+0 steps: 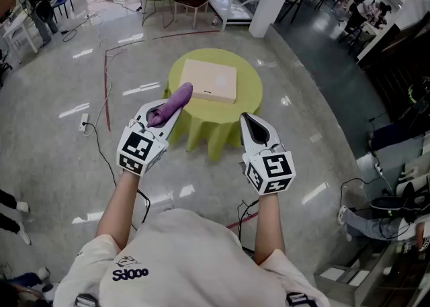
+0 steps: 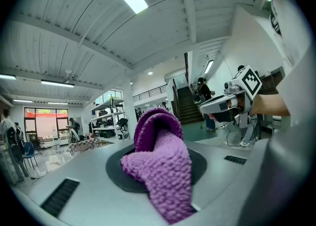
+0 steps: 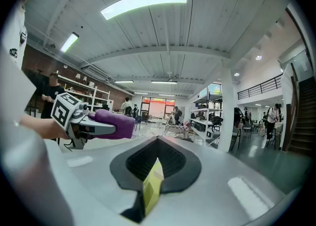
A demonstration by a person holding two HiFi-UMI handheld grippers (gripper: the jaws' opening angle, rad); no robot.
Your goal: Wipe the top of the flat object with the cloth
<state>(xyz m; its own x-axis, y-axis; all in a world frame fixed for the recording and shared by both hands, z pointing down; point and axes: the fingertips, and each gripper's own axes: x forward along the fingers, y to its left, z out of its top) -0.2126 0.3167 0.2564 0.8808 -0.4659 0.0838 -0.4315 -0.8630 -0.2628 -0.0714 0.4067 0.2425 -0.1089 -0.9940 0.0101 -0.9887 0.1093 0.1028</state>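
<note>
Left claw (image 1: 160, 119) first: I see its jaws clamped on a purple knitted cloth (image 1: 176, 101), which fills the gap between them in the left gripper view and sticks out past the tips in a folded hump. Ahead of this claw and slightly to its right lies the flat beige box (image 1: 210, 80), resting on a round counter (image 1: 250, 84) under a yellow-green cover. From the head view the cloth's far end sits over the counter's near left edge, close to the box's corner but not touching it. Over on my other side, the right claw (image 1: 250, 121) is held level with the left one and well apart from it; its jaws are drawn together to a thin slit with nothing gripped, and the box lies ahead and to its left.
</note>
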